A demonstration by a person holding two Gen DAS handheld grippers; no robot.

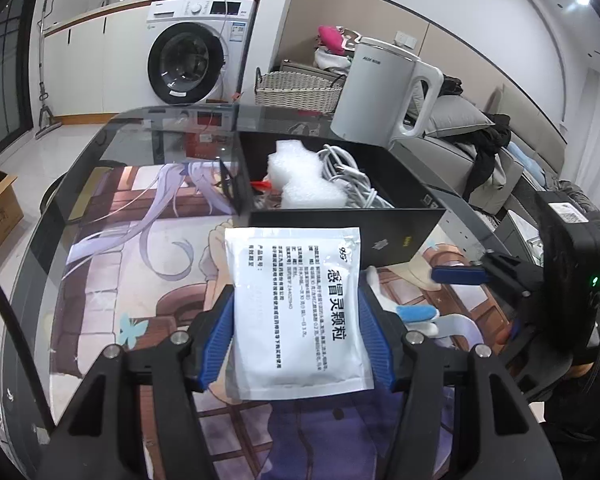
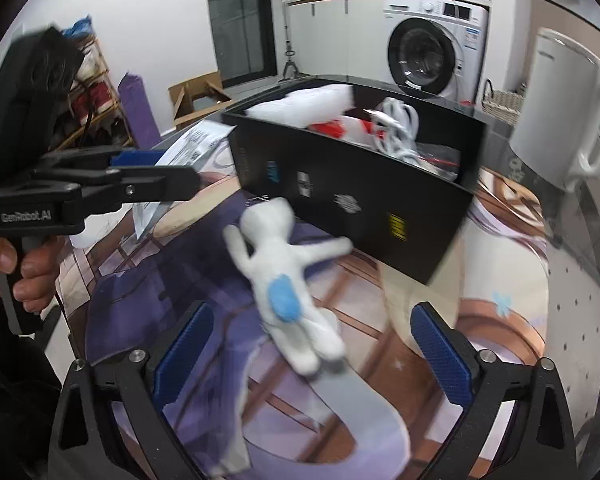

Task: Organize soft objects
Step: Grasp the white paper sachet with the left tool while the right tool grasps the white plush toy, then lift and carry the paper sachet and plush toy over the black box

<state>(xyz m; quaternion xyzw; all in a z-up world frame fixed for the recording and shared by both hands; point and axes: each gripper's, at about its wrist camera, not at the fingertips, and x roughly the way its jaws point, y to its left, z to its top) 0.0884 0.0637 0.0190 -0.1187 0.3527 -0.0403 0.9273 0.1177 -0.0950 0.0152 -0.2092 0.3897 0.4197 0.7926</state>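
Left gripper jaws clamped on flat white foil sachet with black print, right gripper jaws wide with nothing held, small white plush doll with blue patch lay on glass table just ahead, black open cardboard box of white cables and foam beyond, white kettle behind

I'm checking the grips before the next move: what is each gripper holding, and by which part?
The left gripper pinches the white sachet by its two long side edges, near the lower end. The right gripper holds nothing; its jaws stand open above the white plush toy.
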